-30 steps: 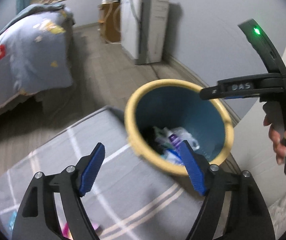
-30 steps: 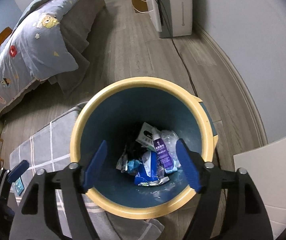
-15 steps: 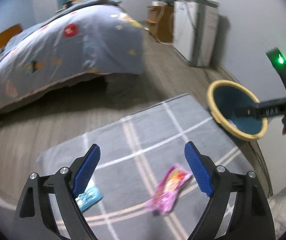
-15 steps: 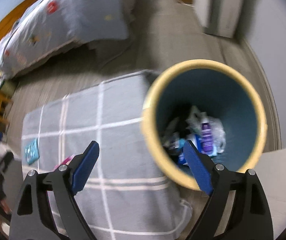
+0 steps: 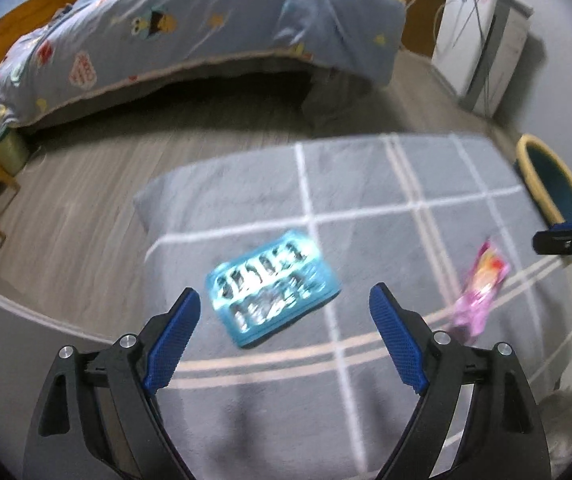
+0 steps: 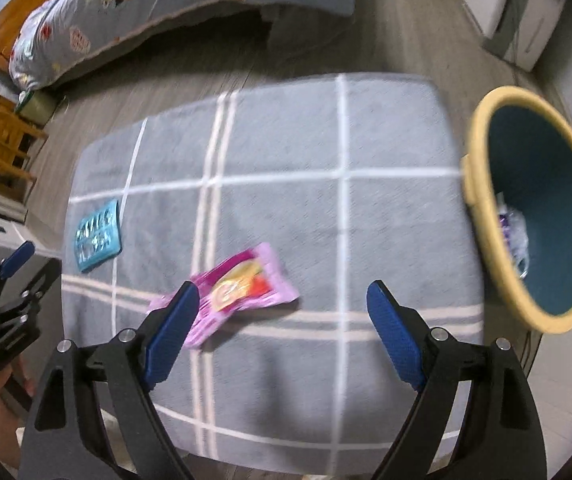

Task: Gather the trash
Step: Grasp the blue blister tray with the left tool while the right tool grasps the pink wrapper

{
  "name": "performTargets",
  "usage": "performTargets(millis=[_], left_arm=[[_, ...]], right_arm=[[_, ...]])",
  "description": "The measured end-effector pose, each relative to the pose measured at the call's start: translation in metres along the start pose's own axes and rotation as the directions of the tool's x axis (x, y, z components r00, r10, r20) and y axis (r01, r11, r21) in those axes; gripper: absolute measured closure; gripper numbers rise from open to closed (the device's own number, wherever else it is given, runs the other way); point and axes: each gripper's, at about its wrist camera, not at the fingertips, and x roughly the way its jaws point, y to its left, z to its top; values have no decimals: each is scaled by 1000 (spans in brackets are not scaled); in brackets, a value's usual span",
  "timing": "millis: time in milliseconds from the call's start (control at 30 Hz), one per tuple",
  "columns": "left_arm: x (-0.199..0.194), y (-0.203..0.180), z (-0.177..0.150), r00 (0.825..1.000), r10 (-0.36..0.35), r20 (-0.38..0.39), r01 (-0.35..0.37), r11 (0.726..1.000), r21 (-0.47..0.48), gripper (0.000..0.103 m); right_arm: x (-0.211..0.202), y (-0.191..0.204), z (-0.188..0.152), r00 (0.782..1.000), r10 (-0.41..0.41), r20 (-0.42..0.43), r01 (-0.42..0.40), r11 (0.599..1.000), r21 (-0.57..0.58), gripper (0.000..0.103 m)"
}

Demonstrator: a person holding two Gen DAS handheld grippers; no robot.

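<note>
Bed (image 5: 190, 28): we see it across the upper left of the left wrist view, under a blue-grey cartoon-print quilt, standing on the wooden floor.
Rug (image 5: 365, 184): we find this grey rug with pale grid lines filling the middle of both views; the loose trash lies on it.
Blue packet (image 5: 272, 288): in the left wrist view it lies flat on the rug at centre frame, just ahead of the gap between our left fingers and nearer the left one; in the right wrist view it sits at the rug's left edge.
Left hand-held gripper (image 5: 284, 314): we hold its jaws wide apart, empty, hovering over the rug with the blue pads (image 5: 172, 338) on either side of the lower frame.
Pink wrapper (image 6: 232, 290): it lies on the rug at lower centre of the right wrist view, partly behind our right gripper's left finger; well apart from the blue packet.
Right hand-held gripper (image 6: 284, 312): we keep its jaws spread apart, gripping nothing.
Trash bin (image 6: 481, 136): yellow-rimmed with a dark teal inside, at the right edge beside the rug's right side, with wrappers already visible in it.
</note>
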Motion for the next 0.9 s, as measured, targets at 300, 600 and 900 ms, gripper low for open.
performTargets(millis=[300,600,900], left_arm=[[45,5,-17,989,54,-139,-43,996,82,17],[72,17,-7,984,73,-160,-61,995,80,16],[92,30,17,995,32,-94,-30,999,24,14]], right_arm=[[41,10,-17,991,0,-131,5,999,40,19],[63,4,1,988,76,-134,-59,990,127,22],[73,35,20,993,45,-112,-49,998,-35,31]])
